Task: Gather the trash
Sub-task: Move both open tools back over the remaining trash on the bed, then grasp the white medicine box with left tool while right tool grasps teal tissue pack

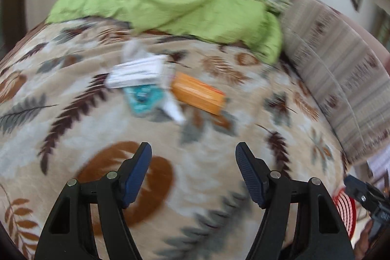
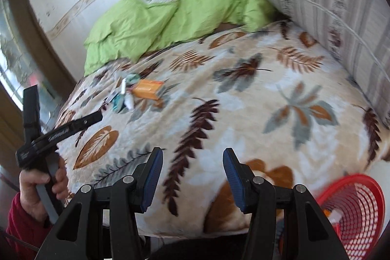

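Best reached for the trash pile [image 1: 158, 87] on the bed [image 1: 219, 138] one piece at a time, starting with the orange box [image 1: 198, 96] at its edge, then carried to the red basket [image 2: 353, 208]. Left gripper [image 1: 193, 174] and right gripper [image 2: 190, 179] fingers spread, empty. Pile: white packet, teal wrapper, small tube, all blurred

A bed [image 2: 243, 99] in a leaf-print blanket is carrying a crumpled green sheet [image 2: 156, 23], an orange box [image 1: 197, 93], a white packet [image 1: 136, 73], a teal wrapper [image 1: 142, 98] and a striped cushion [image 1: 341, 79].
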